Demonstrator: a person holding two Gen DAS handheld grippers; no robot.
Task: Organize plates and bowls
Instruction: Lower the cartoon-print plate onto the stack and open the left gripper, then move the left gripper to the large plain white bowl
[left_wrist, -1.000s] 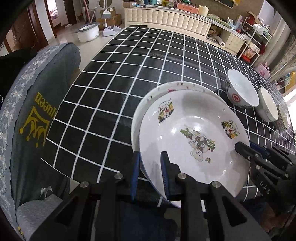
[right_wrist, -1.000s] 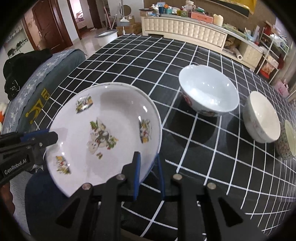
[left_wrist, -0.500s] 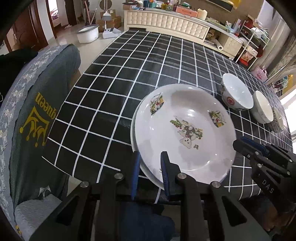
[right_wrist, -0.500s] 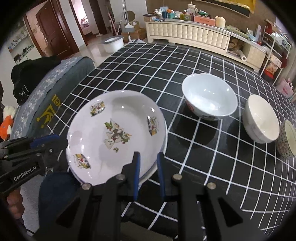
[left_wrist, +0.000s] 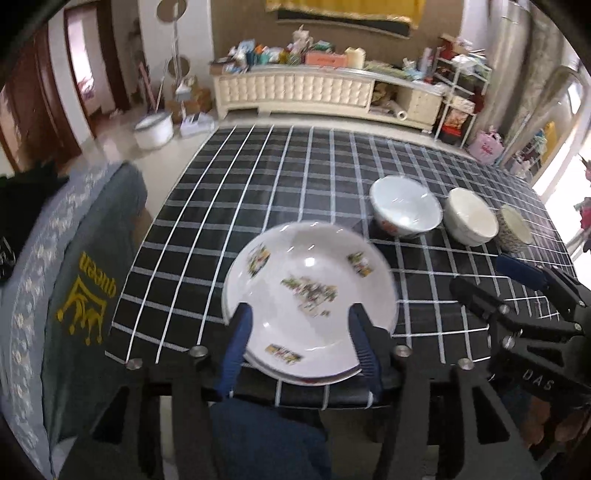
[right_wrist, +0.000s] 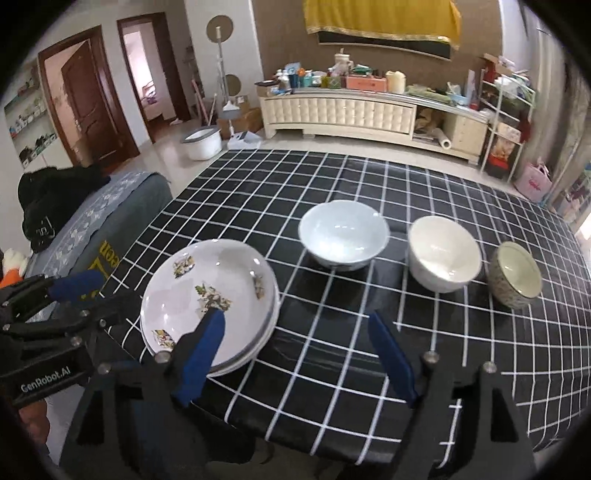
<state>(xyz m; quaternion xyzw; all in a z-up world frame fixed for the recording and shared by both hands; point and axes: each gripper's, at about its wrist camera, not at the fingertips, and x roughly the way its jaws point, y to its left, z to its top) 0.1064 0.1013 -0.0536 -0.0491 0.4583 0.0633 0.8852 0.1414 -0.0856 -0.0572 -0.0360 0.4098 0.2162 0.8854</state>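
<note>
A white cartoon-print plate (left_wrist: 308, 291) lies stacked on another plate at the near left of the checked table (left_wrist: 295, 177); the stack also shows in the right wrist view (right_wrist: 208, 295). Three bowls stand in a row to its right: a pale blue-white bowl (right_wrist: 343, 234), a cream bowl (right_wrist: 443, 258) and a small speckled bowl (right_wrist: 515, 273). My left gripper (left_wrist: 299, 321) is open, raised and drawn back at the stack's near edge, holding nothing. My right gripper (right_wrist: 295, 328) is open and empty, above the table just right of the stack.
A grey chair cover with a yellow crown print (left_wrist: 85, 295) stands at the table's left edge. A white tufted cabinet (right_wrist: 343, 110) with clutter stands behind the table. A white tub (right_wrist: 202, 142) sits on the floor.
Both grippers let go of the plate and opened. The plate now rests on the lower plate. Both grippers rose and drew back toward the near edge.
</note>
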